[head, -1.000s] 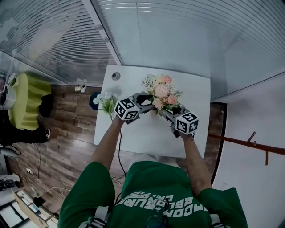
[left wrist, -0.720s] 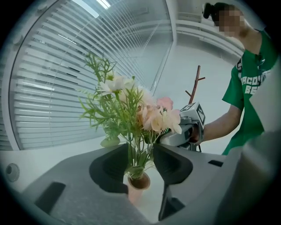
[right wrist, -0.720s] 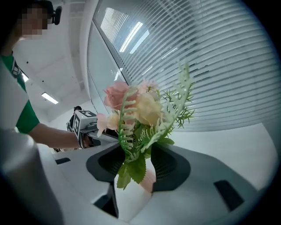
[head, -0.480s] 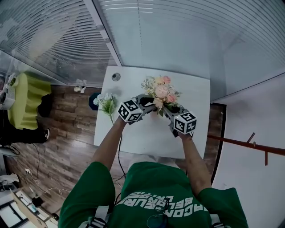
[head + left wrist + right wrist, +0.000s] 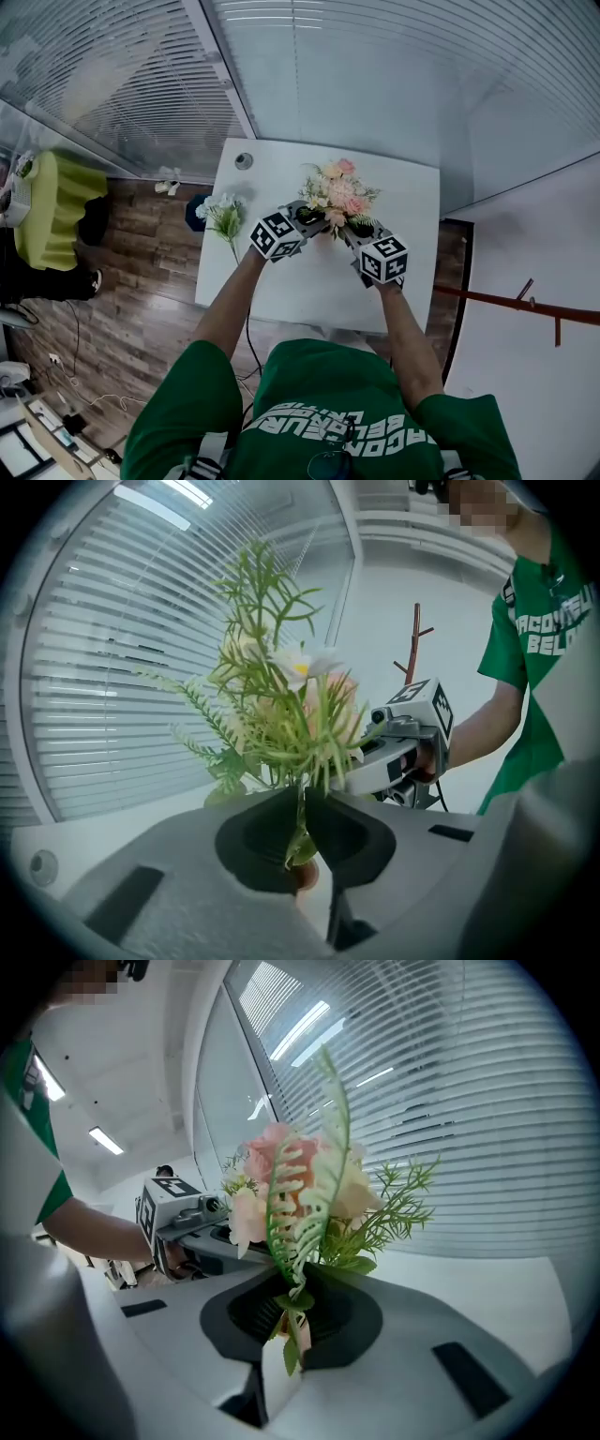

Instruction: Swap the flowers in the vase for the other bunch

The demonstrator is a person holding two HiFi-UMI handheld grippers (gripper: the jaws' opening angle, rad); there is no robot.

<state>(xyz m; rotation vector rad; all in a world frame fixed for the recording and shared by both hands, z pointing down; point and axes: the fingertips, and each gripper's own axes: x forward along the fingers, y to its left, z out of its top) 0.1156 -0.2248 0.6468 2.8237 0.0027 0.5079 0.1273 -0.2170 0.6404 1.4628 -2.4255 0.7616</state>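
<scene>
Jaws just closed, both pinching the pink bouquet (image 5: 341,192).

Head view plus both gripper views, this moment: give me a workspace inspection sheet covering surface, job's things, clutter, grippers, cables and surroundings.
Surface: white table, mostly bare, with a round grommet at its far left corner.
Job's things: pink bouquet upright mid-table; white bunch at the table's left edge; vase not made out under the flowers.
Clutter: dark blue item by the white bunch, kind unclear.
Grippers: left gripper and right gripper have just been closing; the fingers of both pinch the pink bouquet's stems.
Cables: one cable hangs below the left forearm; more lie on the wooden floor.
Surroundings: window blinds, yellow-green seat.
</scene>
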